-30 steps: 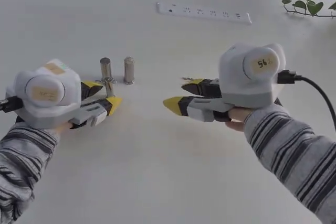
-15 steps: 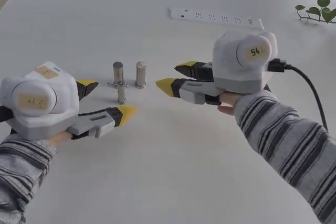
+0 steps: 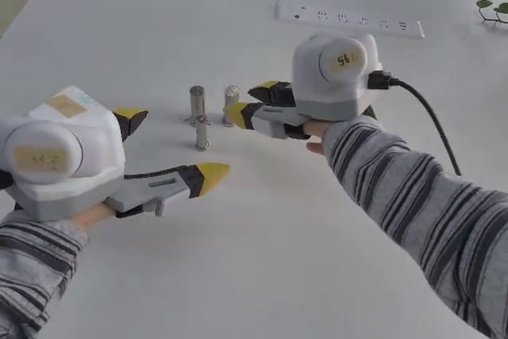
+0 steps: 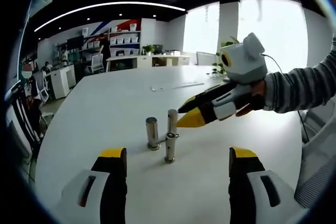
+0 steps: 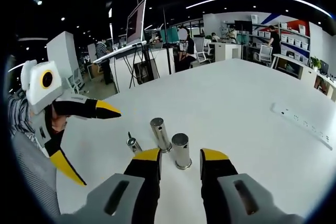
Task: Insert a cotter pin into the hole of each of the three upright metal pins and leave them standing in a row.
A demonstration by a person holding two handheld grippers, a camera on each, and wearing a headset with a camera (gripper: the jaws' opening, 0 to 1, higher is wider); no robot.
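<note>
At the left of the white worktop (image 3: 278, 236), the left gripper (image 3: 171, 144) is hovering low in a striped-sleeved hand, its yellow-tipped fingers (image 3: 208, 174) spreading wide apart and gripping nothing. In the left gripper view they are opening toward the three metal pins, which are standing upright near the middle of the worktop. The front pin (image 3: 202, 134) is standing nearest the left gripper, and a thin cotter pin (image 3: 193, 119) is crossing its top. Just behind it the left rear pin (image 3: 197, 101) is standing, and beside that the right rear pin (image 3: 231, 94), so the three are forming a small cluster rather than one line. The right gripper (image 3: 248, 101) is reaching in from the right, its fingers (image 5: 148, 160) sitting a little apart; in the right gripper view the right rear pin is rising just ahead of the gap between the tips, and contact cannot be told. A black cable (image 3: 429, 121) is trailing from this gripper. A power strip (image 3: 349, 20) is lying farther back, and a plant sprig (image 3: 494, 7) is peeking in at the far right.
</note>
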